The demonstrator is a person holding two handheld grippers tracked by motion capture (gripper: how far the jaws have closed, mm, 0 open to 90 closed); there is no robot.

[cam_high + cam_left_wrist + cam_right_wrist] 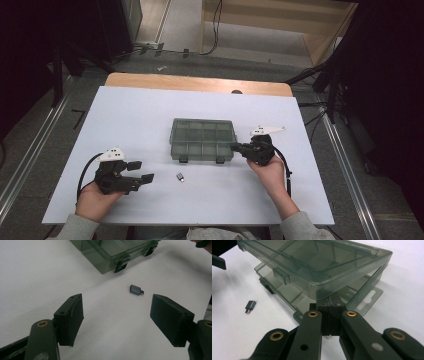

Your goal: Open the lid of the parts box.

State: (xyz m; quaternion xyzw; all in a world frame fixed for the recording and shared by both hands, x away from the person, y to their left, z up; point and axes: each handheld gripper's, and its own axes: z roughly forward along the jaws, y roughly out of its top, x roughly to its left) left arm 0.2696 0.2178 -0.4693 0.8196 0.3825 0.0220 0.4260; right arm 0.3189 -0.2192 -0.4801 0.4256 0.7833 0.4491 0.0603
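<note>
A translucent grey-green compartment box (202,140) lies at the middle of the white table. In the right gripper view its lid (312,262) stands raised off the base (284,293). My right gripper (329,303) is shut, jaws pressed together, with its tips tucked under the lid's edge at the box's right side (234,146). A small dark adapter (180,176) lies loose in front of the box. My left gripper (141,171) stands open at the lower left, pointing toward the adapter (136,289), which lies beyond its wide-apart jaws (116,317) with nothing between them.
The white tabletop (150,115) has bare room all around the box. A wooden strip (200,82) runs along the far edge. Cables and dark stands (330,95) sit on the floor beyond and to the right. The box's two black latches (120,266) face me.
</note>
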